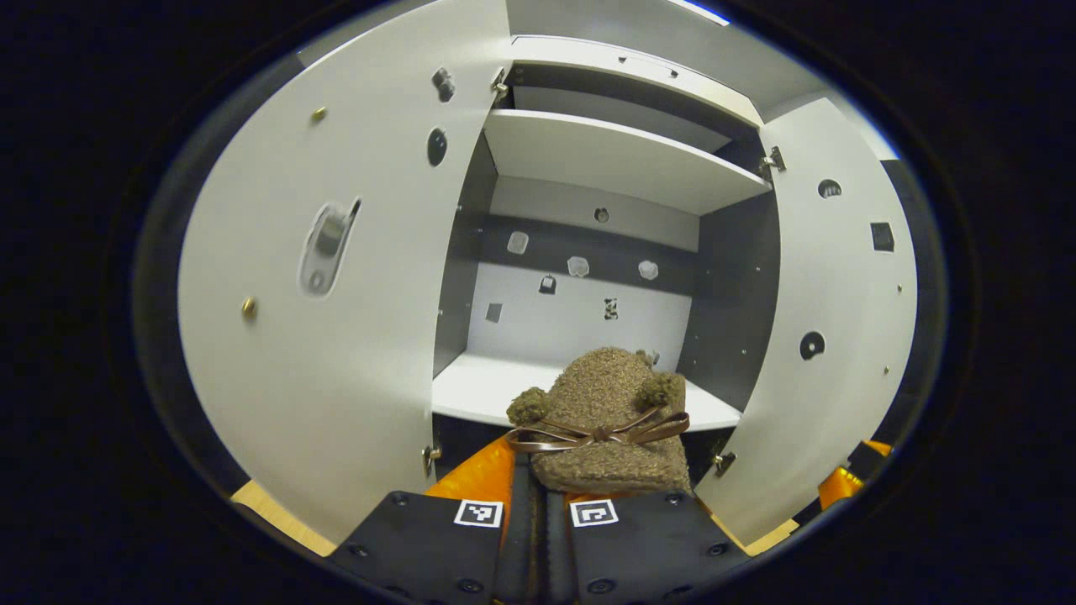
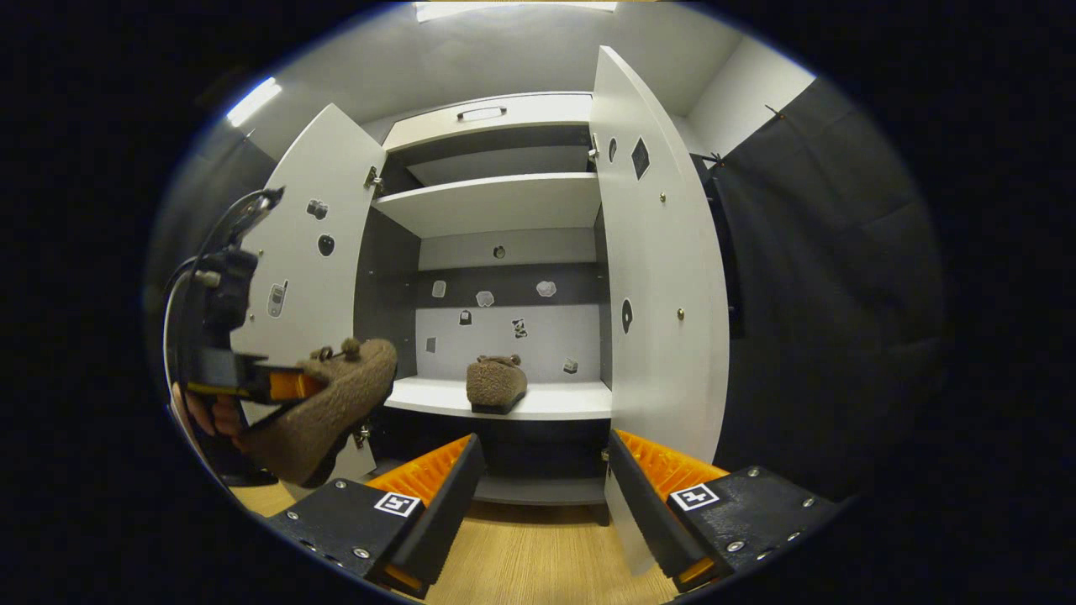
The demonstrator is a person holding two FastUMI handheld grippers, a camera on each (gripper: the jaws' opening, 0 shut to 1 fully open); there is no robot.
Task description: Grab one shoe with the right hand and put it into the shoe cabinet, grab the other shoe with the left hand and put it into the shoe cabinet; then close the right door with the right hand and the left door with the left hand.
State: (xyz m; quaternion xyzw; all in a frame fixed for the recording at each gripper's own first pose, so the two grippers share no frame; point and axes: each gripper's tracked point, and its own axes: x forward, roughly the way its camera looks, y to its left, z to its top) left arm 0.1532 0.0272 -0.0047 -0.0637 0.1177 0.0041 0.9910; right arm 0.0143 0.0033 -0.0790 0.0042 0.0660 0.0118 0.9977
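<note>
Fuzzy brown wool fills the grip of the left claw (image 1: 546, 496): its two fingers are pressed onto the heel of a slipper (image 1: 601, 420) with a ribbon bow (image 1: 598, 434), toe pointing at 12 o'clock toward the shoe cabinet (image 1: 622, 160). In the right gripper view that same left claw (image 2: 290, 385) sits at 9 o'clock, a hand (image 2: 206, 412) behind it, the slipper held in the air before the left door (image 2: 315, 244). The right claw (image 2: 538, 496) is spread wide and holds nothing. Beyond it at 12 o'clock, the other slipper (image 2: 496, 384) rests on the cabinet's lower shelf (image 2: 563, 402). Both doors stand open, the right door (image 2: 660, 286) at 1 o'clock. Pale wood floor (image 2: 530, 563) lies below.
</note>
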